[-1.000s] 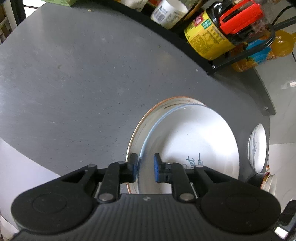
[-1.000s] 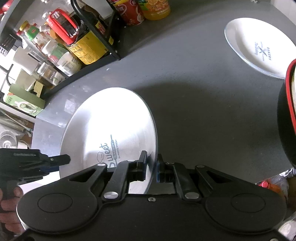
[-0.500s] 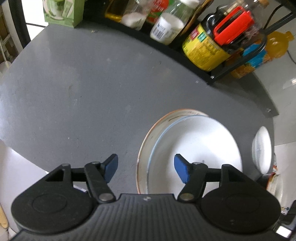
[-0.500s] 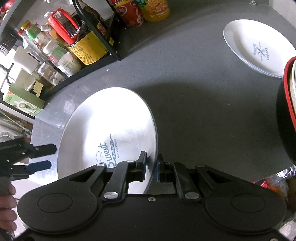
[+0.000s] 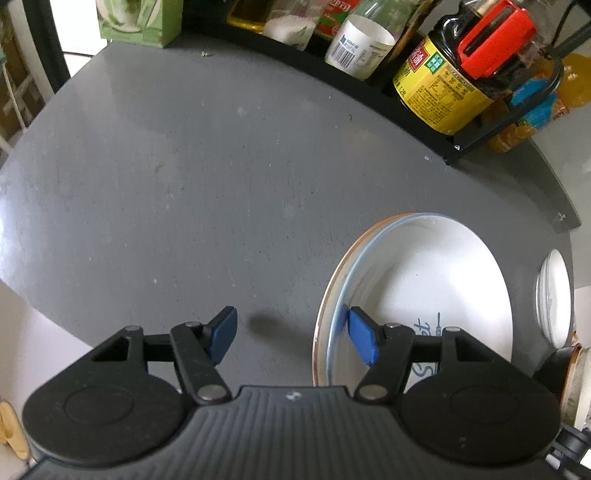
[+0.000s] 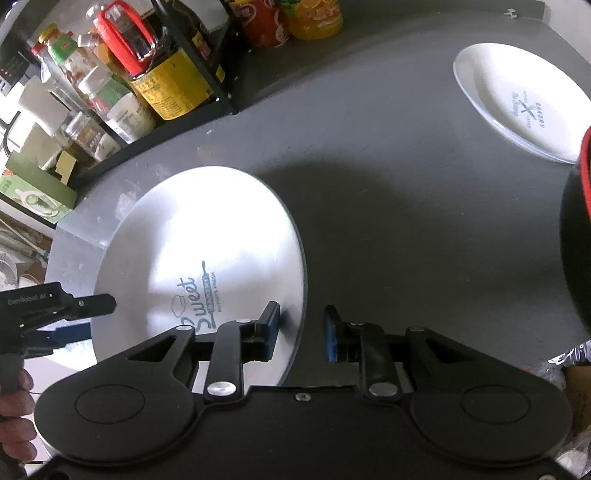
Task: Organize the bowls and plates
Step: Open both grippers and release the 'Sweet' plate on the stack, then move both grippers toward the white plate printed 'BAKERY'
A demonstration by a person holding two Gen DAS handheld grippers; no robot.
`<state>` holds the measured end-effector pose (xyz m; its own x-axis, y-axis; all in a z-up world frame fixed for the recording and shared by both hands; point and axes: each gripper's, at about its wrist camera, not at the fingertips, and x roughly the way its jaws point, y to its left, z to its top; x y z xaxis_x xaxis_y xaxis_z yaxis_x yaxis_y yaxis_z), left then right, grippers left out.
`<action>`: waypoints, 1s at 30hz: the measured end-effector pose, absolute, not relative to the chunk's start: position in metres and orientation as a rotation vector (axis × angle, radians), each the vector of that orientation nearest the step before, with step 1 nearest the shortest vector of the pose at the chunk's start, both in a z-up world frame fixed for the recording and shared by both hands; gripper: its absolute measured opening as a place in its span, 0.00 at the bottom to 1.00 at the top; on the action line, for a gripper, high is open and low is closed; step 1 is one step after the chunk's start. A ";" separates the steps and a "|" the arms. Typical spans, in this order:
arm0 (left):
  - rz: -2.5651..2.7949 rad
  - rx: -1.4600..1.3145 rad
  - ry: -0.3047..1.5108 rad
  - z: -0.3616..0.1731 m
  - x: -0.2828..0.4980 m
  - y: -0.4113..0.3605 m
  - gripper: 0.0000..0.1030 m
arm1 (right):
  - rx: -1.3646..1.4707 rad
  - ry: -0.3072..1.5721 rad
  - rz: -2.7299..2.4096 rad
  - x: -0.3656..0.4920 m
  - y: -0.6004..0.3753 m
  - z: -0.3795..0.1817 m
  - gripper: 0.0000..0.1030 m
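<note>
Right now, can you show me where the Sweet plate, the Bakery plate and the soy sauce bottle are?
Sweet plate (image 6: 207, 251), right wrist view, on its white centre above the lettering.
Bakery plate (image 6: 517, 99), right wrist view, on its middle near the logo.
Soy sauce bottle (image 5: 443, 92), left wrist view, on its yellow label.

A home kitchen fills my view: beyond my tongs, a black rack (image 5: 480, 136) of sauce bottles (image 5: 443, 88), spice jars (image 6: 122, 107) and orange drinks (image 6: 314, 18) lines a grey counter (image 5: 184, 177), white dinner plates (image 6: 517, 99) lying to the right.
</note>
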<state>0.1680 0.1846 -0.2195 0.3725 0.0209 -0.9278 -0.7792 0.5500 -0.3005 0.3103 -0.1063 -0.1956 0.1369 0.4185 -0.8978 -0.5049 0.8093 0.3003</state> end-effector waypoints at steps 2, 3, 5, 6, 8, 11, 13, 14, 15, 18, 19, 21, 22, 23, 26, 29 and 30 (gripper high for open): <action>0.595 -0.863 1.075 -0.221 0.167 0.186 0.64 | -0.093 1.256 0.664 0.309 -0.105 -0.195 0.26; 0.595 -0.871 1.073 -0.222 0.165 0.186 0.64 | -0.095 1.255 0.662 0.310 -0.105 -0.195 0.28; 0.602 -0.879 1.077 -0.222 0.166 0.186 0.64 | -0.100 1.264 0.652 0.311 -0.105 -0.195 0.32; 0.609 -0.873 1.082 -0.222 0.168 0.184 0.64 | -0.111 1.267 0.652 0.311 -0.104 -0.195 0.33; 0.601 -0.846 1.105 -0.221 0.173 0.180 0.64 | -0.151 1.234 0.648 0.309 -0.101 -0.189 0.40; 0.569 -0.850 1.102 -0.217 0.176 0.175 0.64 | -0.148 1.205 0.651 0.308 -0.103 -0.179 0.61; 0.553 -0.856 1.094 -0.213 0.178 0.172 0.64 | -0.120 1.208 0.663 0.308 -0.106 -0.174 0.64; 0.546 -0.853 1.089 -0.209 0.180 0.171 0.64 | -0.114 1.208 0.664 0.307 -0.107 -0.171 0.68; 0.540 -0.844 1.085 -0.206 0.182 0.169 0.65 | -0.113 1.204 0.663 0.307 -0.108 -0.169 0.73; 0.518 -0.825 1.070 -0.194 0.186 0.163 0.65 | -0.123 1.180 0.656 0.303 -0.110 -0.160 0.81; 0.509 -0.829 1.060 -0.190 0.186 0.162 0.65 | -0.123 1.175 0.655 0.302 -0.111 -0.156 0.82; 0.489 -0.833 1.047 -0.184 0.190 0.161 0.68 | -0.114 1.167 0.657 0.301 -0.114 -0.149 0.89; 0.485 -0.830 1.044 -0.181 0.191 0.160 0.69 | -0.109 1.161 0.659 0.300 -0.115 -0.145 0.90; 0.478 -0.826 1.040 -0.178 0.192 0.158 0.73 | -0.105 1.155 0.660 0.300 -0.117 -0.141 0.92; 0.445 -0.808 1.037 -0.170 0.198 0.151 0.84 | -0.087 1.131 0.665 0.299 -0.123 -0.128 0.97; 0.404 -0.770 1.051 -0.163 0.209 0.139 0.88 | -0.073 1.106 0.658 0.298 -0.132 -0.115 1.00; 0.389 -0.764 1.055 -0.161 0.211 0.135 0.89 | -0.070 1.103 0.659 0.298 -0.135 -0.111 1.00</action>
<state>0.2107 0.1349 -0.1606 0.4596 -0.0642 -0.8858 -0.6245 0.6858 -0.3737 0.2982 -0.1351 -0.1112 0.2823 0.4579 -0.8430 -0.5248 0.8093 0.2638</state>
